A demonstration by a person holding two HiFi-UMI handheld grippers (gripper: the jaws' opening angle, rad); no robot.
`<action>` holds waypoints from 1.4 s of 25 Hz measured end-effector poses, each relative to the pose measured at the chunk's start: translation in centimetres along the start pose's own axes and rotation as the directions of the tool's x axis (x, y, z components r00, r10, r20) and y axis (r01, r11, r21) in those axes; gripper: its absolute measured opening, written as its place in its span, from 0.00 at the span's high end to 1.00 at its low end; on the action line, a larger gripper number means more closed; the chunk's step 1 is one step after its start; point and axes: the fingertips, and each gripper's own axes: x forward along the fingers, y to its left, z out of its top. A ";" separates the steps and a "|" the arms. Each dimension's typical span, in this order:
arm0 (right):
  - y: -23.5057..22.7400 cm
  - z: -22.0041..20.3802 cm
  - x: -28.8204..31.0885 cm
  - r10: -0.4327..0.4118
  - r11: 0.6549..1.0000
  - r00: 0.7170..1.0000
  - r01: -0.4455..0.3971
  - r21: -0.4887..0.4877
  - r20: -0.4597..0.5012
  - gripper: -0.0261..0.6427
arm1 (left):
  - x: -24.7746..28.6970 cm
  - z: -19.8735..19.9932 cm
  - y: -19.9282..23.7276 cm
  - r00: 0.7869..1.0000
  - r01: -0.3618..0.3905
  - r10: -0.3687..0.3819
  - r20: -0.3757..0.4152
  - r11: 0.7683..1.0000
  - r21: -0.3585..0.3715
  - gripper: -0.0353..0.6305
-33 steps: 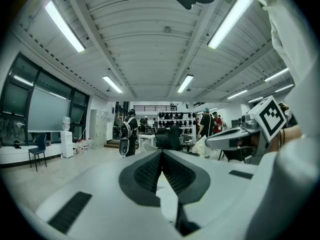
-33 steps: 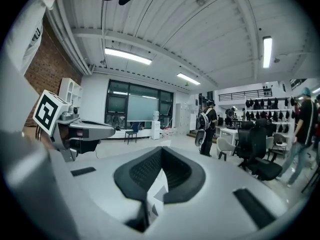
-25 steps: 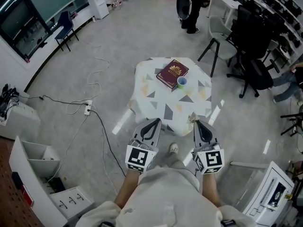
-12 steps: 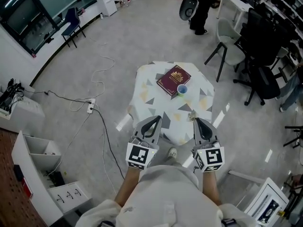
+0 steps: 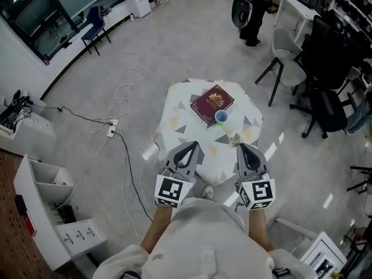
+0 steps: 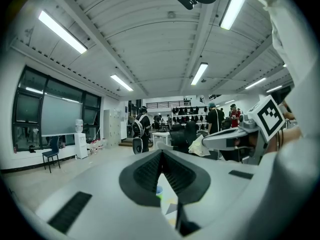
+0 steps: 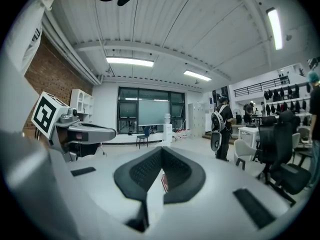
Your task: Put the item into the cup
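Hovering short of the table (image 5: 180, 112), the left gripper (image 5: 191, 147) and right gripper (image 5: 242, 147) sit closed and empty, while the small pale item (image 5: 235, 139) at its near edge, apart from the blue cup (image 5: 221, 117), looks light, best pinched across its middle.

Open-plan lab/workshop: bare grey floor (image 5: 174, 45), loose cables (image 5: 125, 89), power strip (image 5: 110, 131), black office chairs (image 5: 325, 106), white shelf unit (image 5: 43, 185), ceiling strip lights (image 6: 62, 31), brick wall (image 7: 42, 76).

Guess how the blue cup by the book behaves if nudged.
The cup looks small and open-topped, so probably light and easy to tip. The book beside it may brace one side. The tablecloth might bunch under a push.
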 end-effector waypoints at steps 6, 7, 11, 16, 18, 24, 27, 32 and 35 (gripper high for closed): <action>-1.5 -0.1 1.3 0.006 1.000 1.000 -0.006 -0.004 -0.016 0.95 | 2.3 0.3 0.2 1.000 0.003 -0.003 0.003 1.000 -0.009 0.93; -1.7 0.0 1.6 0.006 1.000 1.000 -0.006 -0.006 -0.017 0.95 | 2.6 0.2 0.3 1.000 0.004 -0.004 0.001 1.000 -0.011 0.93; -2.4 -0.2 3.0 -0.001 1.000 1.000 0.001 -0.002 -0.020 0.95 | 4.0 -0.3 1.0 1.000 0.010 -0.010 -0.008 1.000 -0.016 0.93; -3.2 -0.8 5.1 -0.024 1.000 0.999 0.024 0.003 -0.035 0.95 | 6.3 -1.0 2.3 0.999 0.038 -0.038 -0.012 0.999 -0.023 0.93; -3.6 -0.9 6.2 -0.036 0.999 0.998 0.036 0.002 -0.043 0.95 | 7.5 -1.3 3.1 0.998 0.053 -0.054 -0.017 0.998 -0.026 0.93; -4.6 -1.6 9.2 -0.077 0.997 0.993 0.078 0.002 -0.083 0.95 | 10.9 -2.1 5.2 0.994 0.109 -0.110 -0.025 0.993 -0.036 0.93; -5.1 -2.0 11.0 -0.102 0.995 0.989 0.103 0.002 -0.104 0.95 | 12.6 -3.0 6.3 0.989 0.141 -0.144 -0.046 0.989 -0.053 0.93; -5.8 -3.4 13.3 -0.145 0.989 0.978 0.148 0.009 -0.153 0.95 | 15.1 -4.6 7.6 0.976 0.201 -0.206 -0.071 0.977 -0.064 0.93; -6.2 -4.3 14.5 -0.174 0.984 0.967 0.179 0.010 -0.185 0.95 | 16.7 -5.8 8.4 0.966 0.238 -0.244 -0.087 0.968 -0.076 0.93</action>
